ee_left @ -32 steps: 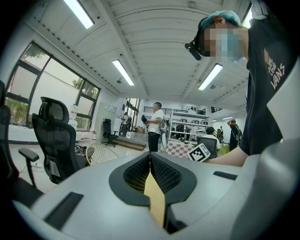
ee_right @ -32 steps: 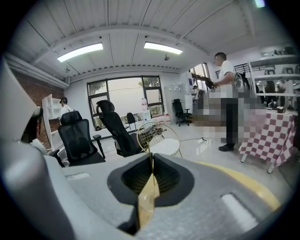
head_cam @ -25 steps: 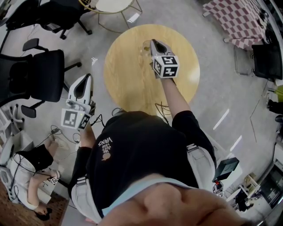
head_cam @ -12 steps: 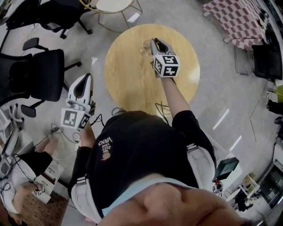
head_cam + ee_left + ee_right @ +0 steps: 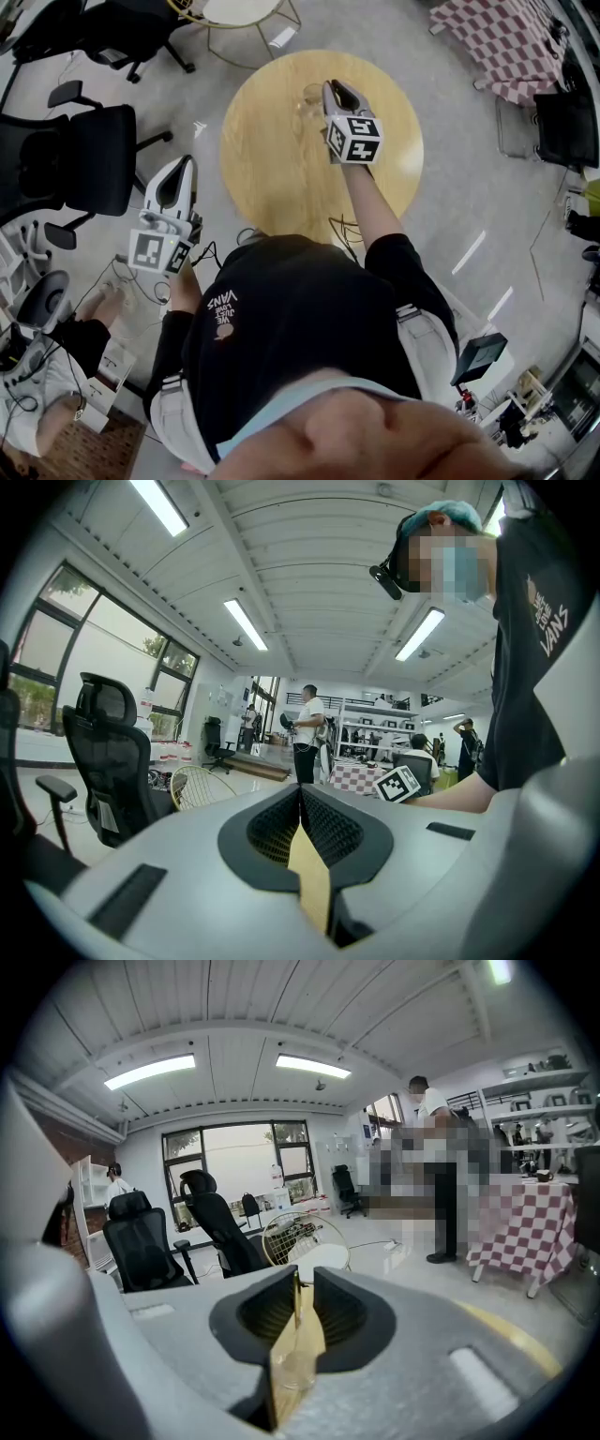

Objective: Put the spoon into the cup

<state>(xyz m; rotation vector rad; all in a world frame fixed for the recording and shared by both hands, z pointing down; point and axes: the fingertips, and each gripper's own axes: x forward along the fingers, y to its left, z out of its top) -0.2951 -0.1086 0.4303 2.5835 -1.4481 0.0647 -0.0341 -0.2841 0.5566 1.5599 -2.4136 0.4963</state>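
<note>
- Right gripper (image 5: 335, 87) has edged a touch to the right over the last second, and more of the cup (image 5: 307, 97) shows beside it now. The left gripper (image 5: 184, 166) hasn't budged.
- Nearest in, the left gripper hangs off the table (image 5: 272, 173), out over the floor past its near-left edge, nose pointing away from the person.
- From the left gripper view, the left gripper (image 5: 300, 794) has its jaws pressed together at the tip. Closed tight, with nothing in them.
- Further out, the right arm stretches across the table and the right gripper sits above the far half, marker cube (image 5: 353, 139) facing up.
- From its own view, the right gripper (image 5: 305, 1283) has its jaws a narrow slot apart.
- A thin spoon (image 5: 298, 1309) handle stands upright in that slot, tight against one pad, and the other pad stays clear of it.
- Low in the slot is the clear cup (image 5: 292, 1368), blurred against the wood. The spoon's bowl end can't be made out, so there's no telling whether it sits inside.
- In the head view the cup stands upright near the table's far edge, just left of the right gripper's tip. The spoon doesn't show there.
- Beyond the table a black chair (image 5: 89, 159) stands off the left edge and a white table (image 5: 239, 11) past the far edge. A checked cloth (image 5: 497, 42) lies out at the far right.
</note>
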